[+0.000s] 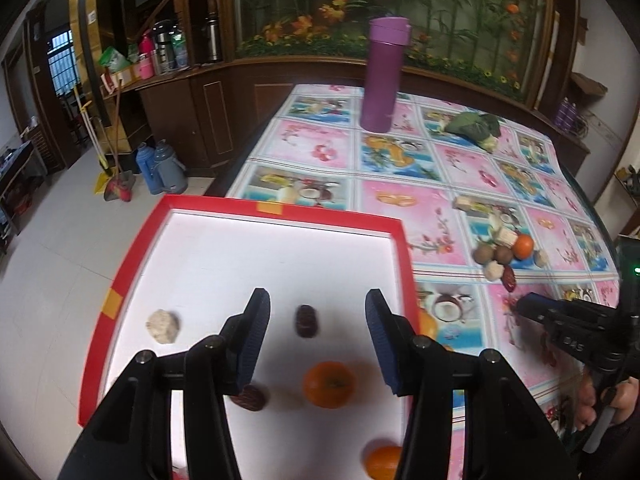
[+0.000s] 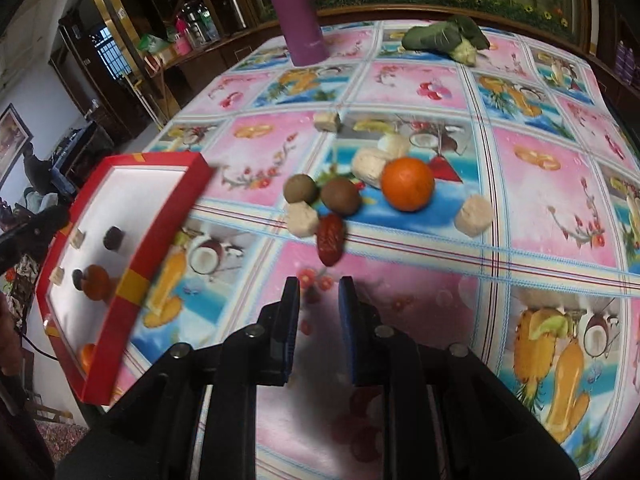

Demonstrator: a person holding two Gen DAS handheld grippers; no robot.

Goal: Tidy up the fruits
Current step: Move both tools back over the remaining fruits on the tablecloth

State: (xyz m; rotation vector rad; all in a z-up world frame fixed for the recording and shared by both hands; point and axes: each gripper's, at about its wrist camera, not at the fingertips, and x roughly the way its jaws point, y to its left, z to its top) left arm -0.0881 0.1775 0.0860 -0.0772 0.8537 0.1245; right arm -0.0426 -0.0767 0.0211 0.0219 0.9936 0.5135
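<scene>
Red tray (image 1: 332, 222): at the left edge of the tabletop (image 2: 400, 292), rigid rim, white floor; we count two oranges, two dark dates and a pale chunk inside.
Left gripper (image 1: 316, 318): above the tray, jaws apart, nothing between them.
Tray orange (image 1: 329, 384): we judge it firm, light, round and prone to roll.
Red date (image 2: 330, 238): nearest loose fruit, just ahead of the right gripper; we judge it small, light, wrinkled and slightly soft; take it across the narrow middle.
Brown round fruits (image 2: 340, 197): touching neighbours; likely hard-skinned.
Loose orange (image 2: 407, 184): grip across its widest girth, gently.
Right gripper (image 2: 319, 304): low over the tabletop, jaws narrowly apart, empty.
</scene>
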